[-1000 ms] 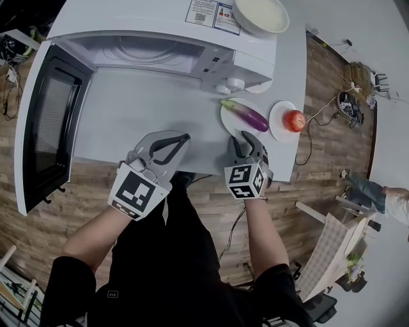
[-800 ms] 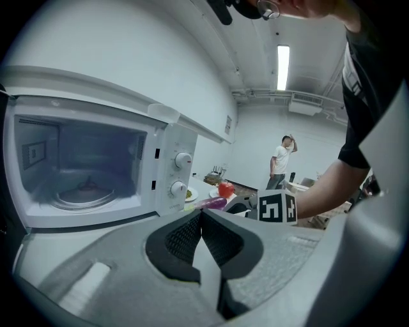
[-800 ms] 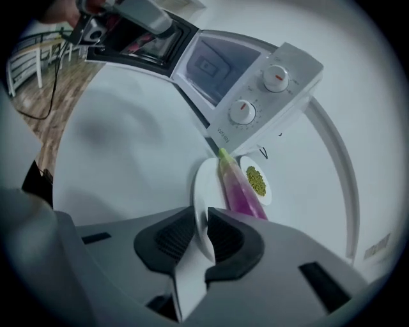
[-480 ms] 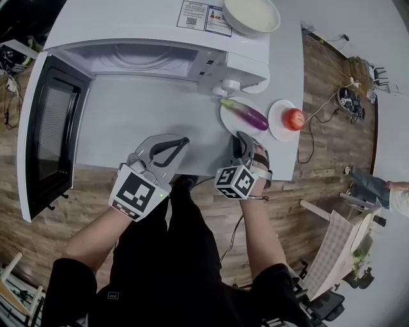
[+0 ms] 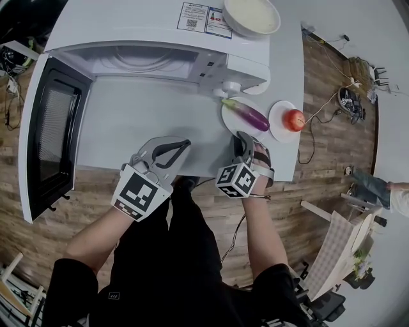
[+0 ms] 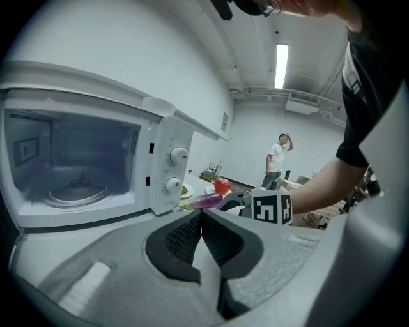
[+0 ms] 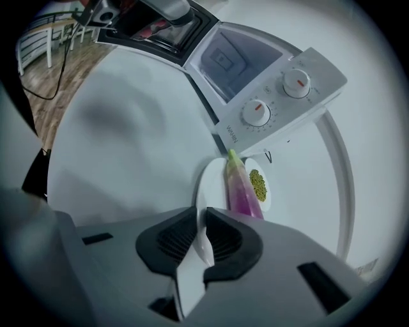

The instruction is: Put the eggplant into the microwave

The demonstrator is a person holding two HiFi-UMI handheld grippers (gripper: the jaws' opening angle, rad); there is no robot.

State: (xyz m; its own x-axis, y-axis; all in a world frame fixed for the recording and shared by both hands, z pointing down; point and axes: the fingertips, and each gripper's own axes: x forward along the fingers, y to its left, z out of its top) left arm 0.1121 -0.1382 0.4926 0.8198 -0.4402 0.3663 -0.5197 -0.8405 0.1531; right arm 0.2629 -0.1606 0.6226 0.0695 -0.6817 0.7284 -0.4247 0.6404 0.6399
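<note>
A purple eggplant (image 5: pixel 248 115) with a green stalk lies on a small white plate (image 5: pixel 230 122) just in front of the microwave's control panel (image 5: pixel 233 70). The white microwave (image 5: pixel 128 25) stands with its door (image 5: pixel 48 128) swung wide to the left. In the right gripper view the eggplant (image 7: pixel 241 191) lies beside a green patch on the plate (image 7: pixel 208 175). My right gripper (image 5: pixel 242 140) (image 7: pixel 201 220) is at the plate's near rim, jaws closing, with the rim between the pads. My left gripper (image 5: pixel 185 143) (image 6: pixel 200 214) hovers shut and empty over the table.
A red fruit (image 5: pixel 294 119) sits on a second white plate (image 5: pixel 278 128) to the right of the eggplant. A cream bowl (image 5: pixel 250 14) rests on top of the microwave. The table's front edge runs right under both grippers. A person (image 6: pixel 277 163) stands far off.
The right gripper has rolled on its wrist and its jaws have come together at the plate's rim. The left gripper has stayed where it was.
</note>
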